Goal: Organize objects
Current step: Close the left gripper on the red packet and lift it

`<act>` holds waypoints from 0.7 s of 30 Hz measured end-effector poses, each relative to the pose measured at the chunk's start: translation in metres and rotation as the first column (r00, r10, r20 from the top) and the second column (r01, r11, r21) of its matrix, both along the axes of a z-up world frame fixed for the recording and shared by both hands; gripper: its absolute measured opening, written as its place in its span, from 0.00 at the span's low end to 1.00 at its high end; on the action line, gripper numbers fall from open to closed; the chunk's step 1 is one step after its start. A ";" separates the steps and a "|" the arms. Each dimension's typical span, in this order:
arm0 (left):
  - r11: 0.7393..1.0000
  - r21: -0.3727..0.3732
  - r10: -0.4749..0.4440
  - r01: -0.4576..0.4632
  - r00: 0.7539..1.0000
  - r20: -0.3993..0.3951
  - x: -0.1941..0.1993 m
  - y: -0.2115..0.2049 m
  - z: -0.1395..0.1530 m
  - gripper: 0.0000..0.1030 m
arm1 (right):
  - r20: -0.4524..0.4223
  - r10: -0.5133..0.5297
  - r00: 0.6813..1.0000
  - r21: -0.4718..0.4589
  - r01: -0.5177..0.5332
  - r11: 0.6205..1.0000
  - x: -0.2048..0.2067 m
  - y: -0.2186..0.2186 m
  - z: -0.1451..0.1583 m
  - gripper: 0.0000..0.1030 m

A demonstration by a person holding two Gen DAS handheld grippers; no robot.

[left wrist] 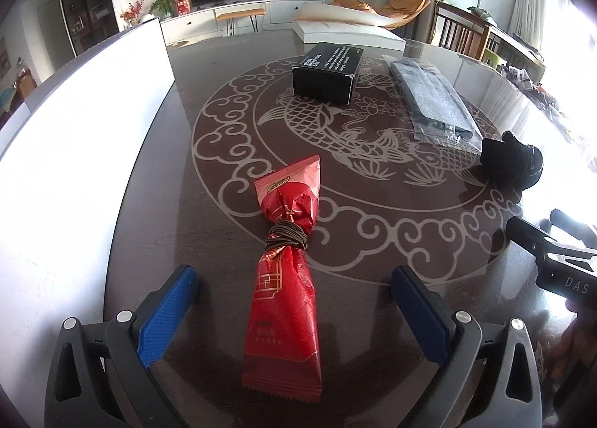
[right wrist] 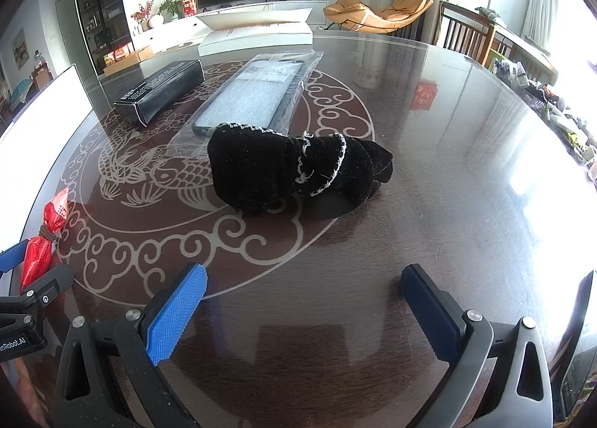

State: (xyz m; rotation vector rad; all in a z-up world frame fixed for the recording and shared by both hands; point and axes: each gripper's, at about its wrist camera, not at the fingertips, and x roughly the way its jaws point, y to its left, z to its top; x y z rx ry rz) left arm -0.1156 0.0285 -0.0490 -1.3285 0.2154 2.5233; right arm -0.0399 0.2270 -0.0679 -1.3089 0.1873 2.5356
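The round table (left wrist: 156, 174) was taken as landmark. At its near-left edge the red packet (left wrist: 285, 279) lay flat, long axis pointed straight away from the left gripper (left wrist: 294, 301), its near half between the wide-apart pads, untouched on either side. The left gripper was judged the nearer one. The right gripper (right wrist: 304, 310) was seen spread wide and empty, the black cloth (right wrist: 294, 170) lying ahead of it mid-table.

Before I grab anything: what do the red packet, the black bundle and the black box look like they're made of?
Red packet: thin glossy plastic or foil film; it crinkles, shines, and has crimped ends, with brown cord wound round its waist.
Black bundle: soft knitted fabric, matte and fuzzy, with pale stitched edging.
Black box: looks like printed cardboard, semi-matte, with sharp folded edges.
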 end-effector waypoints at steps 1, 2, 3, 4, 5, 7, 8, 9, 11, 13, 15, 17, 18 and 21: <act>1.000 0.001 0.000 0.000 1.000 0.000 0.000 0.000 0.000 1.00 | 0.000 0.000 1.000 0.000 0.000 1.000 0.000 0.000 0.000 1.00; 1.000 0.001 0.000 0.000 1.000 0.000 0.000 0.000 0.000 1.00 | 0.000 0.000 1.000 0.000 0.000 1.000 0.000 0.000 0.000 1.00; 1.000 0.000 0.000 0.000 1.000 0.000 0.000 0.000 0.000 1.00 | 0.000 0.000 1.000 0.000 0.000 1.000 0.000 0.000 0.000 1.00; 1.000 0.000 0.001 -0.001 1.000 -0.001 0.001 -0.001 0.000 1.00 | 0.000 0.000 1.000 0.000 0.000 1.000 0.000 0.000 0.000 1.00; 1.000 0.001 0.001 -0.001 1.000 -0.001 0.001 0.000 0.000 1.00 | 0.000 0.000 1.000 0.000 0.000 1.000 0.000 0.000 0.000 1.00; 1.000 0.000 0.000 0.000 1.000 -0.001 0.001 0.000 0.000 1.00 | 0.000 0.000 1.000 0.000 0.000 1.000 0.000 0.000 0.000 1.00; 1.000 0.001 0.000 0.000 1.000 -0.001 0.001 0.000 0.000 1.00 | 0.000 0.000 1.000 0.000 0.000 1.000 0.000 0.000 0.000 1.00; 1.000 0.001 0.001 -0.001 1.000 -0.001 0.001 0.000 0.000 1.00 | 0.000 0.000 1.000 0.000 0.000 1.000 0.000 0.000 0.000 1.00; 1.000 0.001 0.001 -0.001 1.000 -0.001 0.001 0.000 0.000 1.00 | 0.000 -0.001 1.000 0.000 0.001 1.000 0.000 0.000 0.000 1.00; 1.000 0.001 0.001 -0.001 1.000 -0.001 0.000 0.000 0.000 1.00 | 0.000 -0.001 1.000 0.000 0.001 1.000 0.000 0.000 0.000 1.00; 1.000 0.001 0.000 0.000 1.000 -0.001 0.000 0.000 0.000 1.00 | 0.001 -0.001 1.000 0.000 0.001 1.000 0.000 0.000 0.000 1.00; 1.000 0.001 0.000 0.000 1.000 -0.001 0.000 0.000 0.000 1.00 | -0.002 0.000 1.000 -0.005 0.000 1.000 0.000 0.000 0.000 1.00; 1.000 0.000 0.000 0.000 1.000 -0.001 0.000 0.000 0.000 1.00 | 0.001 0.028 1.000 -0.007 -0.028 1.000 0.001 0.000 0.001 1.00; 1.000 0.001 0.000 0.000 1.000 -0.001 0.000 0.000 0.000 1.00 | 0.048 0.145 0.988 -0.030 -0.143 0.989 0.003 0.003 0.004 1.00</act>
